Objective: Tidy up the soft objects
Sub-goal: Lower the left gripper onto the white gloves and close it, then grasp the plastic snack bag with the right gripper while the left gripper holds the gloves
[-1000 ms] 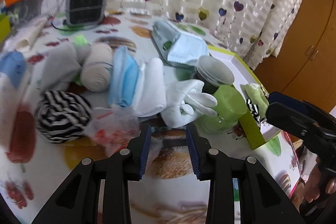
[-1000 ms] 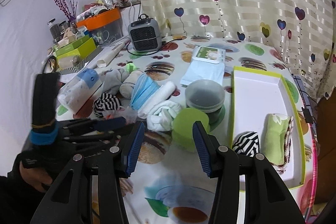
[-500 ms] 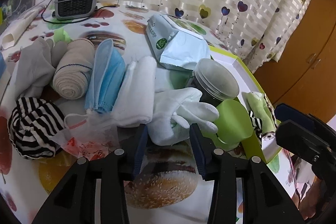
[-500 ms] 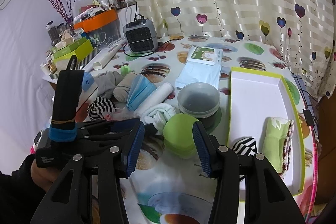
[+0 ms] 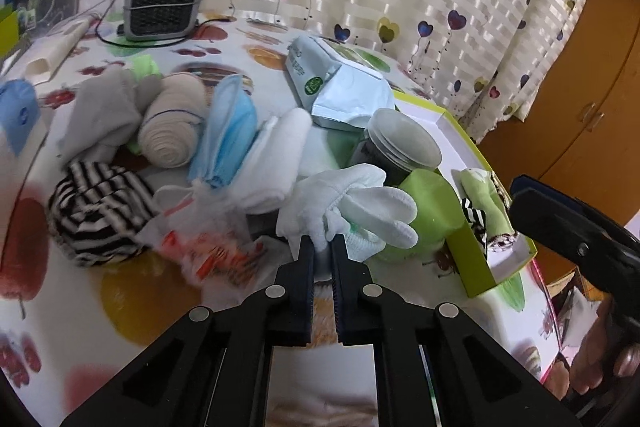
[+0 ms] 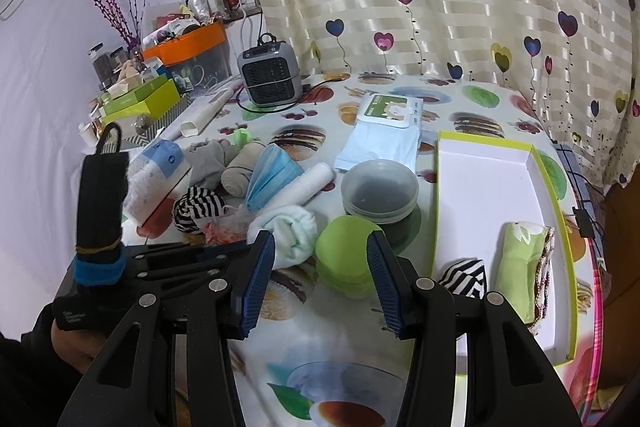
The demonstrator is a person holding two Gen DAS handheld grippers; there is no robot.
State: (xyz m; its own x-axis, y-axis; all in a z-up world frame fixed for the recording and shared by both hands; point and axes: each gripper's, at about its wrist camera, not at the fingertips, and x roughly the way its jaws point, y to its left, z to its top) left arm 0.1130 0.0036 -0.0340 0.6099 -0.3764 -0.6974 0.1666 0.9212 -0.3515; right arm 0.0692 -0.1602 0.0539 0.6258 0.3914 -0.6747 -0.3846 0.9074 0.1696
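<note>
A white glove (image 5: 352, 199) lies at the near edge of a heap of soft things, its fingers resting on a green cup (image 5: 428, 203). My left gripper (image 5: 323, 243) is closing its jaws and pinches the glove's near edge between its pads. Behind it lie a white rolled towel (image 5: 276, 155), a blue face mask (image 5: 228, 135), a beige roll (image 5: 172, 131), a grey sock (image 5: 100, 119) and a striped sock (image 5: 96, 211). My right gripper (image 6: 322, 251) hangs open above the cup, holding nothing. The green-rimmed box (image 6: 556, 187) holds a striped sock (image 6: 464, 273) and a green cloth (image 6: 520, 263).
A crumpled plastic bag (image 5: 208, 247) lies left of the glove. A lidded jar (image 5: 400, 147), a wipes packet (image 5: 336, 87) and a small grey heater (image 5: 162, 3) with its cable stand further back. Boxes and jars (image 6: 152, 95) crowd the far left. Curtains hang behind the table.
My left gripper moved in to the white glove and its jaws went from wide apart to shut on the glove's edge. The right gripper stayed in place, still open.
</note>
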